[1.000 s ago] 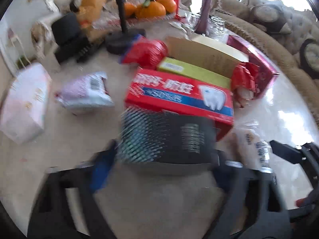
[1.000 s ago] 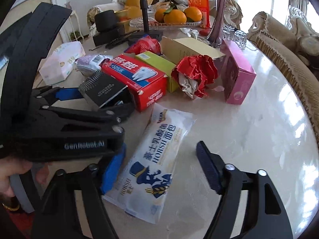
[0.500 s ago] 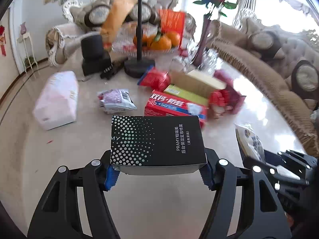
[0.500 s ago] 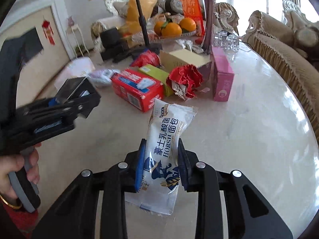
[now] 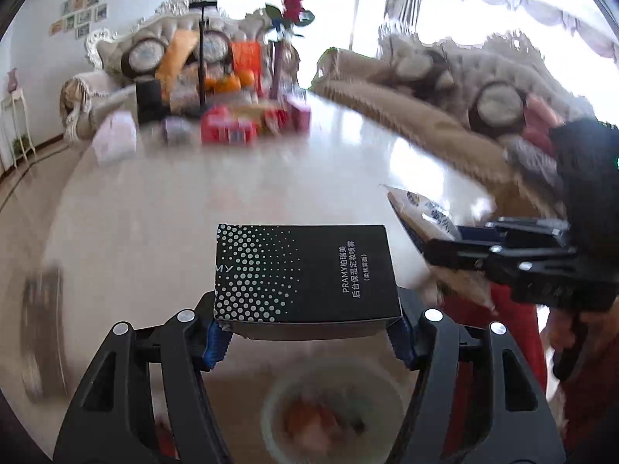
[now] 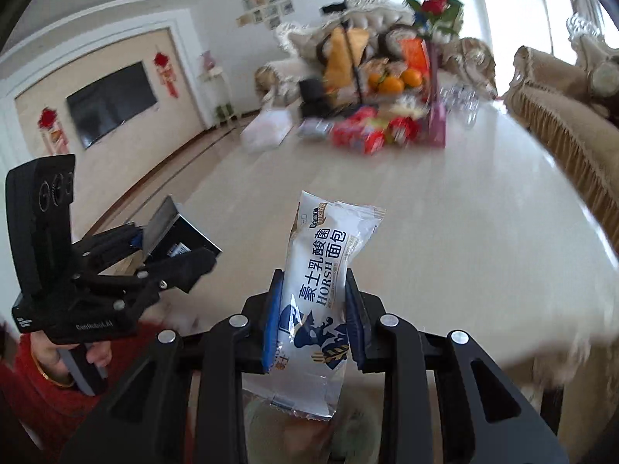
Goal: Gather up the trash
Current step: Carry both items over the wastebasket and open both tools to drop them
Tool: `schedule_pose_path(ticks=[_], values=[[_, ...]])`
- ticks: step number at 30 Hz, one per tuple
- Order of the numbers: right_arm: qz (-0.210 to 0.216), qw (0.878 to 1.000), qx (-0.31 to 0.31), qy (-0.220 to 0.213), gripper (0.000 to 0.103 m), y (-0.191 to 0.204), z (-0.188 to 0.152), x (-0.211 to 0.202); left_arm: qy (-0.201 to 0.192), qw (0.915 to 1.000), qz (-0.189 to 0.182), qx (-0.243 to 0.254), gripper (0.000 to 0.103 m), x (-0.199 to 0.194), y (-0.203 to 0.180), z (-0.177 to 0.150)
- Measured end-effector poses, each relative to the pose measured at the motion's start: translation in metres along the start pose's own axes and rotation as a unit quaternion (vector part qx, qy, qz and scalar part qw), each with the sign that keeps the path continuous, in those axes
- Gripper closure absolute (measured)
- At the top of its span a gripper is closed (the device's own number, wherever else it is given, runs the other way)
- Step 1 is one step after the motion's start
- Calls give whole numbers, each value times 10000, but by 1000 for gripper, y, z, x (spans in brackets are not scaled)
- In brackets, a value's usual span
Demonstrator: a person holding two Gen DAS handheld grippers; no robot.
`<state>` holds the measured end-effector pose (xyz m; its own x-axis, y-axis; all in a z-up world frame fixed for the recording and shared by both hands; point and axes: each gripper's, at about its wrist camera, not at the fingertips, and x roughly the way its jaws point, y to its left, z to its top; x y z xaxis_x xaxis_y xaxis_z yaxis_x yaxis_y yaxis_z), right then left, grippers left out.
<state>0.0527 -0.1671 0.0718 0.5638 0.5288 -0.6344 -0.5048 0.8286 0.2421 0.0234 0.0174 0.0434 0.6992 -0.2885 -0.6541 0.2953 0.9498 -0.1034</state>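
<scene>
L gripper clamped on black dotted box, blue pads pressing both short ends, box flat across the jaws, lid face up w/ white print readable. Box is lifted clear of the pale table, near edge of it. R wrist view shows the same box side-on in L gripper, one end flap sticking up, person's hand in a red sleeve on the handle.

R gripper squeezed tight on white bread wrapper, pads pinching it around the middle, wrapper upright, top end above the fingers, bottom seal hanging below them. Also off the table. From L wrist view the wrapper pokes out of R gripper at the right, just beside the box, not touching.

Below both grippers: round pale thing w/ smth orange-ish inside, prob a bin, too blurred to say for sure.

Rest of the clutter sits well apart at far end of table: red box, pink box, white tissue pack, oranges, vase w/ red rose. Sofa along right side. TV on left wall.
</scene>
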Motion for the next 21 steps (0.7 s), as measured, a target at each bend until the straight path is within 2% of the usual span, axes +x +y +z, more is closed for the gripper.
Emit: schedule_pose_path(ticks=[3,6,8,11,14,18,20,21], values=[[-8,9988,113,467,75,15,-50,-6,527,9983,-117,-235,39,5,-8,-51],[-3,9935,397,1068,75,13,-94,14,1097,9929,-37,-448,39,28,-9,-100],[-236,9865,541,1530,75,8,-127,37,1510,9872,42,-514,39,51,-9,-128],[-383,9779,673,1942,75,4,-152,64,2058,9761,-34,-695,39,85,-7,-160],[-483,9712,685,2229,75,3,-167,86,2332,9701,-70,-672,39,103,-8,-172],[-546,9669,663,2403,75,1,-182,101,2492,9665,-79,-611,37,110,-9,-181],[-547,9665,637,2425,75,1,-182,106,2605,9635,-40,-613,32,115,-7,-182],[-558,9666,628,2422,74,2,-181,108,2664,9620,27,-601,21,118,-9,-183]])
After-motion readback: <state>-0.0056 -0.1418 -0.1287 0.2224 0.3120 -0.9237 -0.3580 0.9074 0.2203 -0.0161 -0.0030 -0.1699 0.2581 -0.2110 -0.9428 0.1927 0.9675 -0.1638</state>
